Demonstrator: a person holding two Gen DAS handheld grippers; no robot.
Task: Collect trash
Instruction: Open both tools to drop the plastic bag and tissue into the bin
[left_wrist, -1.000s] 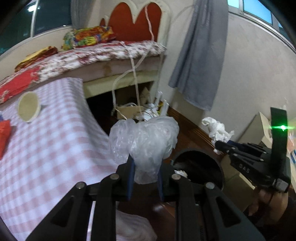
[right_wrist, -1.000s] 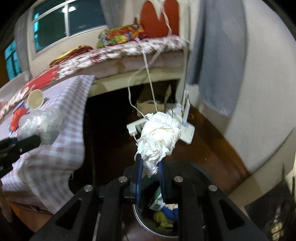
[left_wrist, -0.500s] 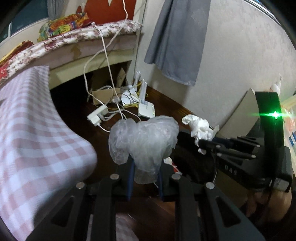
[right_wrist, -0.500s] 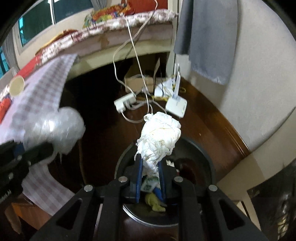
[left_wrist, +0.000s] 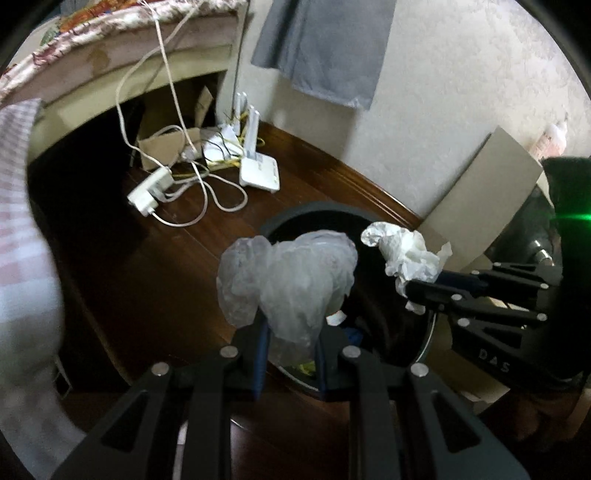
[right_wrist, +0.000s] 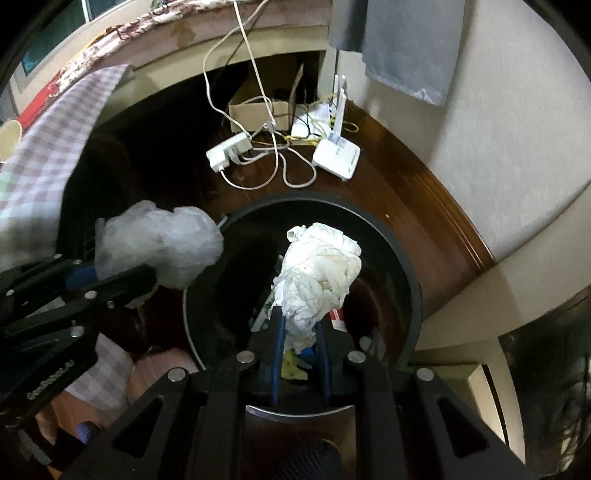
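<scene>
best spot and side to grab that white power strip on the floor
Grip the power strip across its narrow width near the middle, coming straight down from above: it lies flat on the floor, long and slim, with cords crowding its plug end.

The left tongs (left_wrist: 290, 354) pinch a crumpled clear plastic bag (left_wrist: 286, 284), which bulges above the blue-lined tips. Behind it sits a dark round bin (left_wrist: 317, 218) on the brown wood floor (left_wrist: 147, 280), with scraps showing inside. At right, the right tongs (left_wrist: 417, 291) clamp a wad of white tissue (left_wrist: 406, 254) over the bin's far side. Farther back lie a white router (left_wrist: 258, 171), a power strip (left_wrist: 149, 190) with looping white cables, and a cardboard box (left_wrist: 162, 147) under the bed (left_wrist: 110, 40). A grey cloth (left_wrist: 325, 44) hangs on the wall. A checked cloth (left_wrist: 18, 229) blurs at left.
</scene>
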